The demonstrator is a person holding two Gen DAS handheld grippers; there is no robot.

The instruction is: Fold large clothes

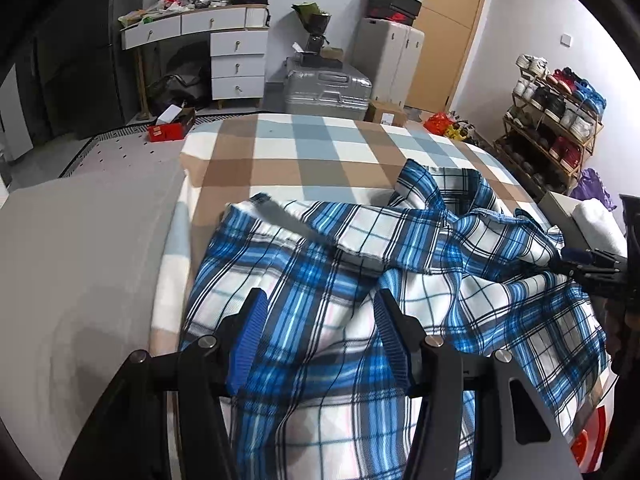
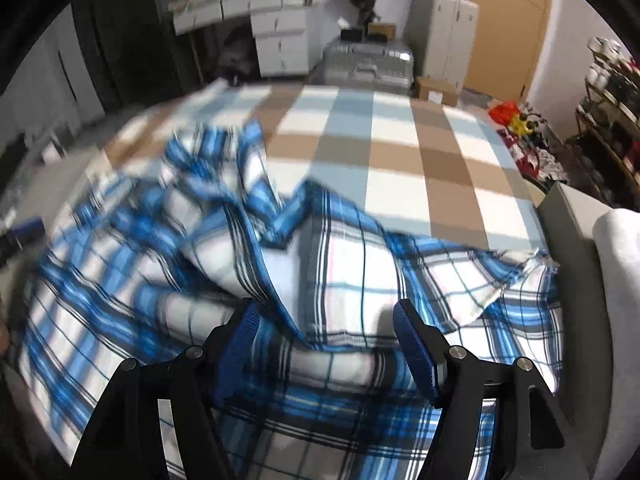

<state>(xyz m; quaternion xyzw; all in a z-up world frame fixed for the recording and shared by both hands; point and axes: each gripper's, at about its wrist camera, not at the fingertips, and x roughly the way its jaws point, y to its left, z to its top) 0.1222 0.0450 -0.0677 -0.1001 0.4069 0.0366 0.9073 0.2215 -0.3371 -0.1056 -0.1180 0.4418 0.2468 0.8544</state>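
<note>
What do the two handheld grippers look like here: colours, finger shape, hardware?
Both match. The left gripper has black angular linkage arms with round silver pivot bolts and two slim fingers faced with ribbed blue pads. The right gripper has the same black frame, silver bolts and ribbed blue pads. No cables, markings or sleeves show.

Bed covered by a checked blanket (image 1: 320, 152) in tan, pale blue and white, centre of frame; grey floor mat (image 1: 112, 156) to its left with a red box (image 1: 170, 130) at the mat's far edge. Along the back wall: white dressing desk with drawers (image 1: 236, 60), cluttered top, upper left; silver suitcase (image 1: 326, 86) at the foot of the bed; white cabinet (image 1: 390, 62) with stacked shoe boxes (image 1: 396, 0) on top, beside a wooden door (image 1: 444, 28). Right side: shoe rack (image 1: 556, 120) full of shoes, purple bag (image 1: 592, 188) below it, red bag (image 1: 438, 122) on the floor nearby.
</note>
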